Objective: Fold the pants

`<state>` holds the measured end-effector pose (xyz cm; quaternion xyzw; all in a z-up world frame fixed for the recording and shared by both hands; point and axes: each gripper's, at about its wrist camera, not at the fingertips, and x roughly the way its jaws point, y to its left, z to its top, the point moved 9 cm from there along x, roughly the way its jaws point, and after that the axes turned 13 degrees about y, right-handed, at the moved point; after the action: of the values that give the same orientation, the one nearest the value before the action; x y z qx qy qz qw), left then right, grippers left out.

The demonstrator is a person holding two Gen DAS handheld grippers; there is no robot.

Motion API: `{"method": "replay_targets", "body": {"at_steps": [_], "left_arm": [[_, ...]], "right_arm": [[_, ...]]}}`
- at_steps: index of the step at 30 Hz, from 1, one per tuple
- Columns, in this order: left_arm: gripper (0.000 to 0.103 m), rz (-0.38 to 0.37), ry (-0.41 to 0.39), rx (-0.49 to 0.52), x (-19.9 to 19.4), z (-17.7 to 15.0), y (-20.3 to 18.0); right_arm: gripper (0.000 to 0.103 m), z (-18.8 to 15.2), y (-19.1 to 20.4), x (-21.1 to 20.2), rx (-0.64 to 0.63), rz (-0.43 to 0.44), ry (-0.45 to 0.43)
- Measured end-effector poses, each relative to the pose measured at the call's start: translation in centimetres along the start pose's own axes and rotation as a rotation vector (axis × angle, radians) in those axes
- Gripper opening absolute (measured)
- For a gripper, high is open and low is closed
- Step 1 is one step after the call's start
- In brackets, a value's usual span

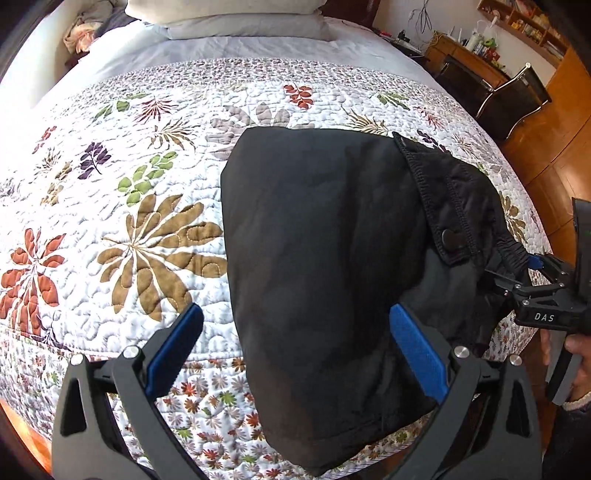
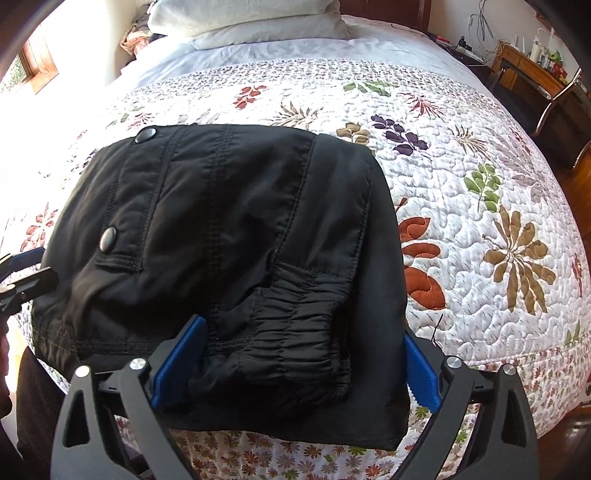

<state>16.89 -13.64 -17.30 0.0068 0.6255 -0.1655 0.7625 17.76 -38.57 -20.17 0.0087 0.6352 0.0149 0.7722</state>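
The black pants [image 1: 325,258] lie folded into a compact stack at the near edge of the floral quilt [image 1: 129,221]. In the right wrist view the pants [image 2: 221,229] show a snap-button pocket and the gathered elastic waistband on top. My left gripper [image 1: 295,350] is open, its blue pads straddling the stack's left near corner without pinching it. My right gripper [image 2: 295,362] is open, its jaws spread on either side of the waistband. The right gripper also shows at the right edge of the left wrist view [image 1: 535,280].
The quilt [image 2: 480,206] covers the bed, with pillows [image 1: 229,14] at the head. A wooden desk [image 1: 472,62] and a chair [image 1: 517,96] stand on the wood floor to the right of the bed.
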Motion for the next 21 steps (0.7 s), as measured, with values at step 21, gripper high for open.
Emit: {"method": "replay_targets", "body": {"at_steps": [21], "left_arm": [[0.079,-0.13,0.109,-0.033,2.6,-1.8,-1.8]], "right_arm": [[0.1,-0.2,-1.1,0.6,0.065,0.13,0.026]]}}
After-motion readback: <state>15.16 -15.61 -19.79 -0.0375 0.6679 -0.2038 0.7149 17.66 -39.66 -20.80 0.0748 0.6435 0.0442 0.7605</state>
